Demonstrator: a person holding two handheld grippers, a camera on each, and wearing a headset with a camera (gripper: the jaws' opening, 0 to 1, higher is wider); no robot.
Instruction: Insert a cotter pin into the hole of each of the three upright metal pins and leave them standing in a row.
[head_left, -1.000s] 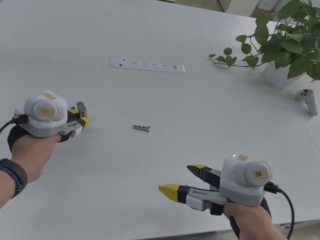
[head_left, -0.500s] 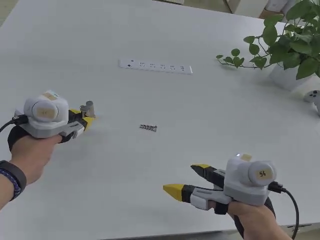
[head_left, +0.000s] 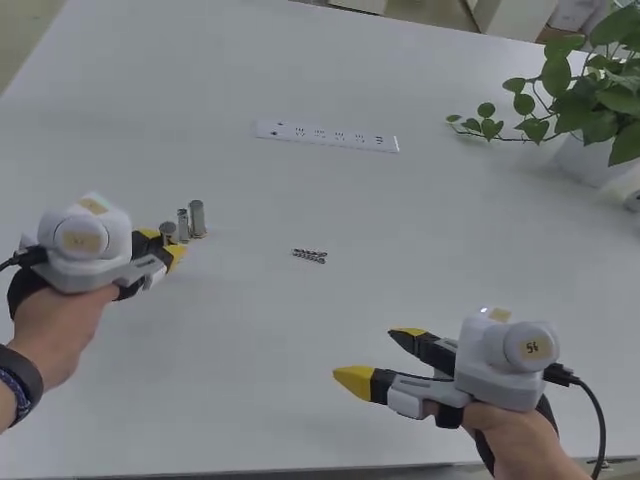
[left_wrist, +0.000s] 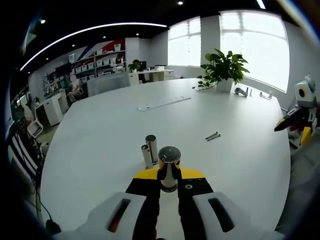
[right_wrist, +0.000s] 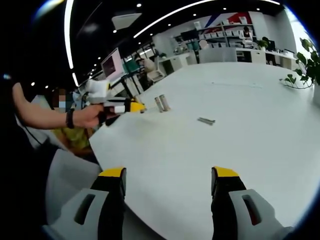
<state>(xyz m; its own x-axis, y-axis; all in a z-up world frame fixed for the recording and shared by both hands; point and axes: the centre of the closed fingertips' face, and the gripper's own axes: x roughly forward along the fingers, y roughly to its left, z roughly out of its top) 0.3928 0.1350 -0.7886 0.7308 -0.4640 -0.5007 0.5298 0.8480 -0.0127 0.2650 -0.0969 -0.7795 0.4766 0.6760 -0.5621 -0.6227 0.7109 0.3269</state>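
Observation:
Three short grey metal pins stand close together left of the table's middle. My left gripper (head_left: 165, 242) (left_wrist: 169, 176) is shut on the nearest pin (head_left: 168, 231) (left_wrist: 169, 165), which stays upright between the yellow tips. The other two pins (head_left: 191, 219) (left_wrist: 149, 148) (right_wrist: 161, 103) stand side by side just beyond it. A small bundle of cotter pins (head_left: 310, 256) (left_wrist: 213, 135) (right_wrist: 205, 120) lies flat on the table, right of the pins. My right gripper (head_left: 380, 357) (right_wrist: 169, 173) hovers open near the front edge with nothing between its fingers, well short of the cotter pins.
A white power strip (head_left: 327, 136) lies toward the far side of the white table (head_left: 450, 220). A potted plant (head_left: 585, 85) stands at the back right corner. The left gripper (right_wrist: 125, 106) appears in the right gripper view, and the right gripper (left_wrist: 300, 112) in the left one.
My left gripper has drawn back to the left, and two more pins now show beyond its tips. The right gripper has held its place. The head camera has shifted.

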